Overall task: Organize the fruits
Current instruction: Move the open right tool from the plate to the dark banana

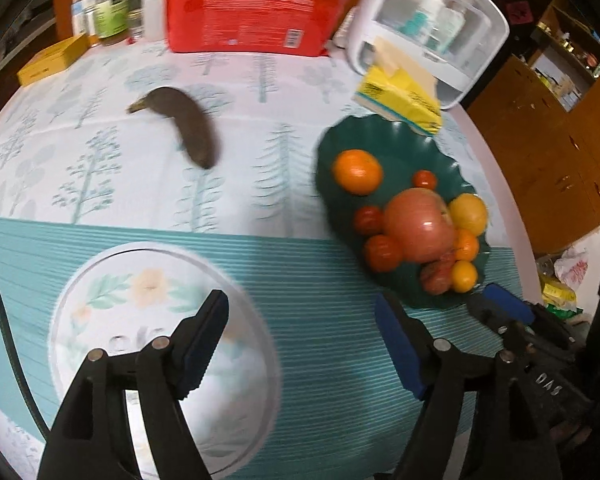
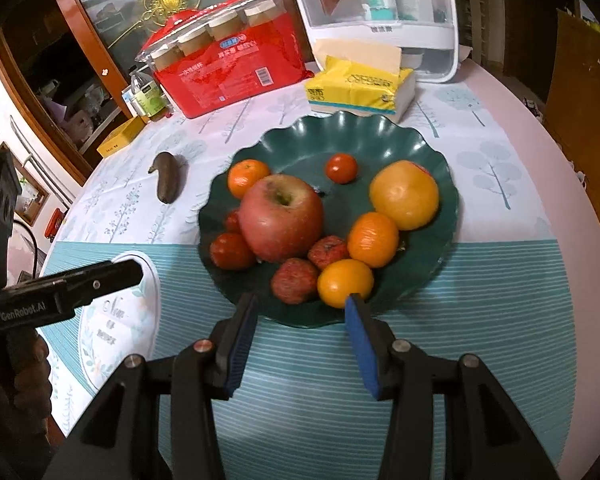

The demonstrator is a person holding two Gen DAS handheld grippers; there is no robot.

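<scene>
Beyond the right gripper's fingers (image 2: 240, 336) — fruit-laden green plate (image 2: 432, 272), untouched.

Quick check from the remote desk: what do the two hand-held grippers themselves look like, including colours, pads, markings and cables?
Both are black plastic linkages with silver pivot pins. The left hand-held gripper and the right hand-held gripper carry blue ribbed pads on their fingers. White lettering reading GenRobot.AI marks the left one's side, seen from the right wrist. A black cable curves past the left one.

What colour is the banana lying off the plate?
Dark brown, almost black: the banana looks overripe. Clearest in the left wrist view.
</scene>
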